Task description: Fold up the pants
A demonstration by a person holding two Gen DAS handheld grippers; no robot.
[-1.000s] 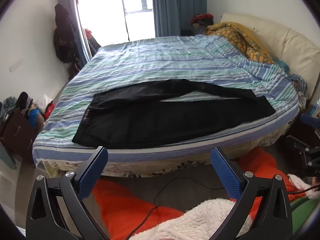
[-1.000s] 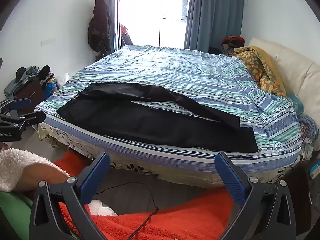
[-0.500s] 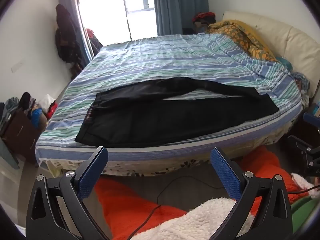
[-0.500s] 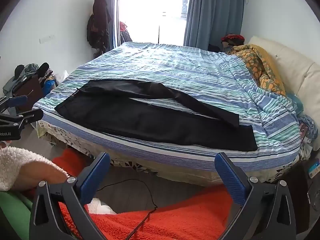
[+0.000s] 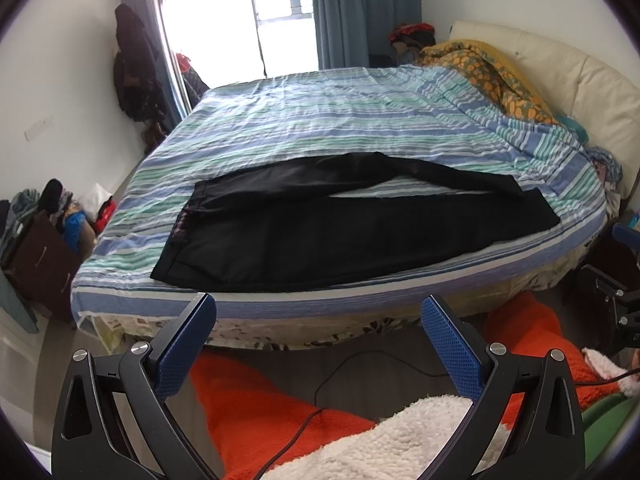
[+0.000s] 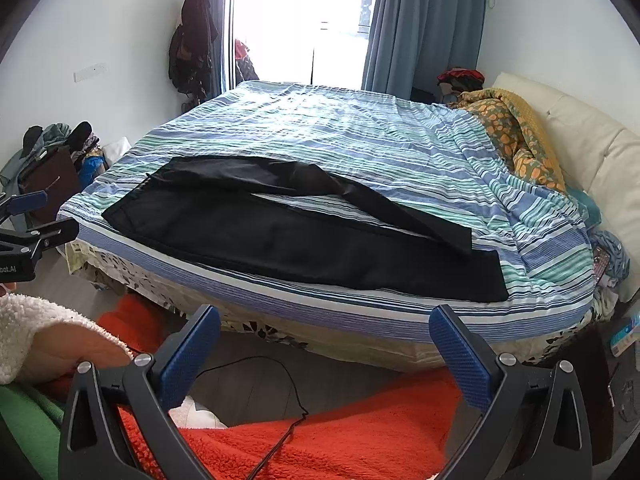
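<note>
Black pants lie spread flat along the near edge of the striped bed, waistband at the left, leg ends at the right, the two legs slightly apart. They also show in the right wrist view. My left gripper is open and empty, in front of the bed edge below the pants. My right gripper is open and empty, also short of the bed edge. The left gripper shows at the left edge of the right wrist view.
An orange patterned blanket and cream headboard are at the right. Clothes and a brown case stand on the floor left of the bed. A black cable lies on the floor over orange fabric.
Both grippers have moved slightly closer to the bed; the pants appear a little larger and lower in both views. The pants have not moved.
</note>
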